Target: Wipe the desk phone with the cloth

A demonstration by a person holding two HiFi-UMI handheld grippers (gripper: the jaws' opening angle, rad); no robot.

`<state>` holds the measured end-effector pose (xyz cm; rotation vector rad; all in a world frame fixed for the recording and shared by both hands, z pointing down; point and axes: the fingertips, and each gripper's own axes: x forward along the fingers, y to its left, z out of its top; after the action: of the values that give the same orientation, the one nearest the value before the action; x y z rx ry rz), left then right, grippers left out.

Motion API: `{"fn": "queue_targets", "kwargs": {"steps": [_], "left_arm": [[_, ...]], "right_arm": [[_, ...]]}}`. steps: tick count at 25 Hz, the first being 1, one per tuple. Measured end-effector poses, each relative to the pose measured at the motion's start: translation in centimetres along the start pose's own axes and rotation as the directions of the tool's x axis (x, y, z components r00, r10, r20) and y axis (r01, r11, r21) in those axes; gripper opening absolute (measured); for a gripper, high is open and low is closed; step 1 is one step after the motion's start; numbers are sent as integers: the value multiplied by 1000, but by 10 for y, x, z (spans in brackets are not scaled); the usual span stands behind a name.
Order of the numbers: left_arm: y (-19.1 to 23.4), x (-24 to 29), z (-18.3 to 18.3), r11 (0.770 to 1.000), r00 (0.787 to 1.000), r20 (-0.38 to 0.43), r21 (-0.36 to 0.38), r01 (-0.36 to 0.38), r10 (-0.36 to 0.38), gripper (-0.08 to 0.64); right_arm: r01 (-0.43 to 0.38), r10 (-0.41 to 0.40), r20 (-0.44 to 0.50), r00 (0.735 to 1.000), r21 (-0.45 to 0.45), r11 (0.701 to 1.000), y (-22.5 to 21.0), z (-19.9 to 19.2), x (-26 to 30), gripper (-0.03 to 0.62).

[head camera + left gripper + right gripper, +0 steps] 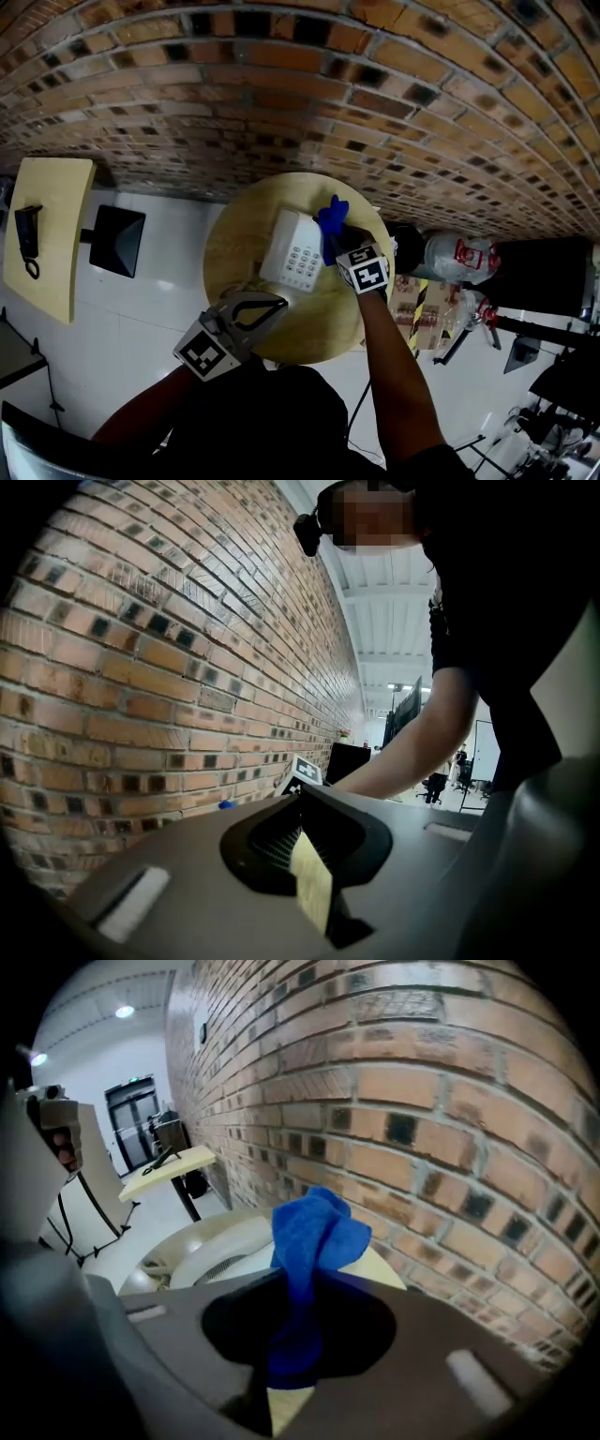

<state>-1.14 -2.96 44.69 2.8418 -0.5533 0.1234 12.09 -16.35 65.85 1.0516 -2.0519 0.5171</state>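
Pinching the blue cloth (pixel 314 1232) in my right tool (pixel 292 1335), jaws narrowed onto its bunched middle so a tuft stands free ahead for wiping. Just below and beyond the tip lies the desk phone (pixel 211 1255) on the round tabletop (pixel 225 248). My left tool (pixel 258 307) hangs nearer me, jaws together, empty, likely keeping clear.

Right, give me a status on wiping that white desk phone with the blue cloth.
Done: the crumpled blue cloth is picked up, pinched in the right gripper. In hand: that gripper holds it by the right edge of the white push-button desk phone on the round wooden table; whether it touches is unclear. Left: the wiping itself. The left gripper, shut and empty, sits at the table's near edge.
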Motion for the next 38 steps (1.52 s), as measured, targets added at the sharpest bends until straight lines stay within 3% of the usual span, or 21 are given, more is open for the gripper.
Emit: {"fn": "queue_targets", "kwargs": {"steps": [4,8,12,16,19,21,24,27,32,38], "left_arm": [[6,-7,-3,1000,1000,-14,21,1,-1,3],[14,-15,-2,999,1000,0,29,-13,13,3],[18,-20,-3,1000,1000,11,9,-13,13,3],[18,-18,-4,1000,1000,23,-19,-6,7,3],[17,-16,-5,1000,1000,13,12,12,-13,3],[17,-16,-5,999,1000,10,30,17,-18,3],[19,-17,-2,1000,1000,17,10,6,-6,3],[22,-21,-3,1000,1000,9,-2,-9,9,3],[27,-31,-2,999,999,25,-13,-36,36,3],[41,-47,-7,997,996,24,-23,-80,81,3]], "right_arm": [[-38,31,-74,997,-91,995,17,17,40,80],[-118,86,-181,980,-174,978,60,-14,53,80],[-225,162,-245,956,-260,939,128,-58,37,80],[-321,242,-308,920,-237,917,186,-111,20,80],[-320,253,-293,922,-210,924,197,-122,11,80],[-277,233,-231,945,-180,944,183,-104,5,80],[-201,191,-90,978,-126,971,146,-46,4,80],[-145,144,-15,989,-126,981,104,13,18,80],[-125,122,-32,992,-156,980,62,67,59,80],[-221,198,-134,971,-185,958,109,49,72,80]]}}
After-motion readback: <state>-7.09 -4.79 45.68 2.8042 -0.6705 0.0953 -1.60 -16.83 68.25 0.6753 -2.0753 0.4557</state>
